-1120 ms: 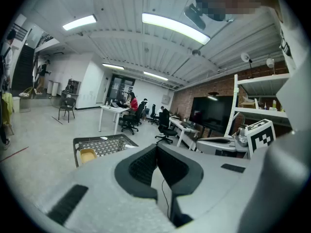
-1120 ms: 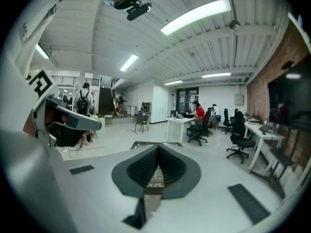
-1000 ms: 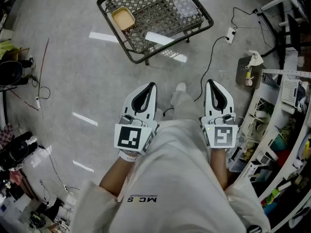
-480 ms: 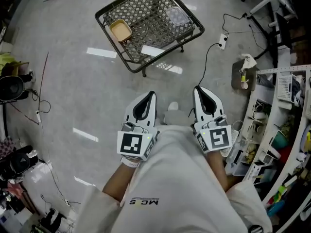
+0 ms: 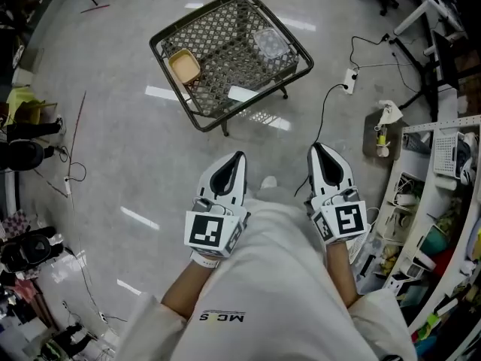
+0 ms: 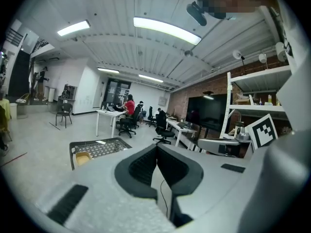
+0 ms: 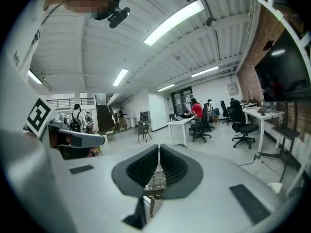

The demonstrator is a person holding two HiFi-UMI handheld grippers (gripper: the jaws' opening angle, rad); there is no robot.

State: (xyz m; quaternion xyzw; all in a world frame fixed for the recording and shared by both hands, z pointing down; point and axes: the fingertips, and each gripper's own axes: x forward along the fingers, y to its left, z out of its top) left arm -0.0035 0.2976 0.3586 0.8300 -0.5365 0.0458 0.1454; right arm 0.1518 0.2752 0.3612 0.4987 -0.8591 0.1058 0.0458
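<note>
The left hand-held gripper (image 5: 239, 156) sits just below the middle of the head view. Its two black-padded jaws are pressed together at the tips with nothing between them, and the left gripper view shows the same (image 6: 156, 149). The right hand-held gripper (image 5: 316, 148) lies beside it toward the right. Its jaws are also closed and empty, as its own view confirms (image 7: 159, 152). Both point toward the top of the frame over the grey polished floor (image 5: 135, 156). They are held out in front of the person's white garment (image 5: 278, 299), and a white shoe (image 5: 268, 181) shows between them.

The nearest thing ahead is a black wire-mesh basket on short legs (image 5: 197, 120), standing on the floor in the upper middle of the head view, well apart from both grippers. In its left part lies a tan square dish (image 5: 184, 68), in its upper right part a clear plastic lidded box (image 5: 270, 42), and near its lower edge a white card (image 5: 244, 94). In the left gripper view the basket (image 6: 104, 147) appears at the lower left, with the dish (image 6: 83, 157) at its near corner.

To the right of the basket a white power strip (image 5: 348, 77) lies on the floor with a black cable trailing from it. A white shelf unit (image 5: 443, 164) crowded with small items fills the right edge. Farther off, the left gripper view shows a white table (image 6: 108, 114) where a person in a red top (image 6: 129, 106) sits.
</note>
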